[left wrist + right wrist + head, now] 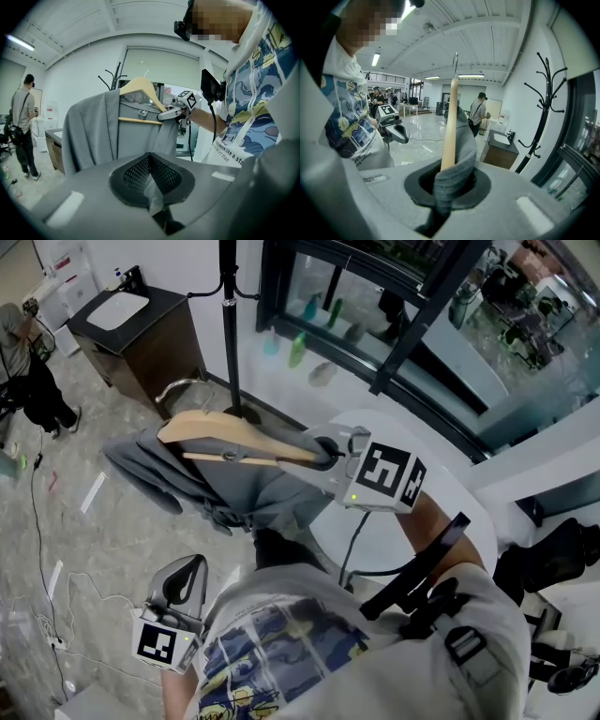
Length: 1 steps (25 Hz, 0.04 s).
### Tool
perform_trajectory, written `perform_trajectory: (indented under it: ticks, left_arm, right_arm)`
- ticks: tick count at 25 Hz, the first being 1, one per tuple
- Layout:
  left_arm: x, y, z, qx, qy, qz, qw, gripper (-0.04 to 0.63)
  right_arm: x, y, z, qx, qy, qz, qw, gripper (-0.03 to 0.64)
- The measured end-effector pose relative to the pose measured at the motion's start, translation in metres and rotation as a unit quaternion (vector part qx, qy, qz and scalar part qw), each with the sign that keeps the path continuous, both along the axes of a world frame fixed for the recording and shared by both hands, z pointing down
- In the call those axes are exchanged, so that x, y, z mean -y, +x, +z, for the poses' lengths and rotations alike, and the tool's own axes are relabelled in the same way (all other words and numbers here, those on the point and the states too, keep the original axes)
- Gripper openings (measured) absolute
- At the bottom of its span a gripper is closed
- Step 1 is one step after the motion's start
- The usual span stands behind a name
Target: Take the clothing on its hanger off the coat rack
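1. Right gripper [325, 452]: I read its jaws as clamped on 1 end of the wooden hanger [234, 433], with a fold of the grey garment [239, 491] pinched in alongside the wood.
2. Hanger and garment: held out level in the air. The metal hook [455, 63] is free, and the garment is draped over both shoulders. In the right gripper view the hanger is clear of the coat rack.
3. Coat rack [543, 110]: black pole with curved pegs, standing by the white wall.
4. Left gripper [185, 583]: low at my left, jaws together with nothing between them.
5. Floor [112, 549]: pale, glossy, marbled stone, with thin cables [37, 521] trailing over it.
6. Cabinet [141, 338]: dark, with a white basin in its top, left of the rack.
7. Window [375, 306]: dark-framed glazing behind the rack.
8. Ceiling [487, 42]: white and ribbed, with strip lights.
9. Person [28, 362]: standing at far left.
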<state>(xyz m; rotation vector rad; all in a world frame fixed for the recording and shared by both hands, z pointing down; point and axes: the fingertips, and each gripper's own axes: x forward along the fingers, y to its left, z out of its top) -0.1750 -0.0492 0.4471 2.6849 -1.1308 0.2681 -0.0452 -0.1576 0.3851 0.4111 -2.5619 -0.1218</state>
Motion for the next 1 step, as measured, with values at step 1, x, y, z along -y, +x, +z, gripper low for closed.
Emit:
perform_trajectory:
  ticks: [1]
  left_arm:
    - [0.0003,0.0003,0.0002,0.000,0.000,0.000,1.0000,0.003]
  right_arm:
    - [0.0010,0.0005,0.0006,-0.001,0.000,0.001,1.000,0.006]
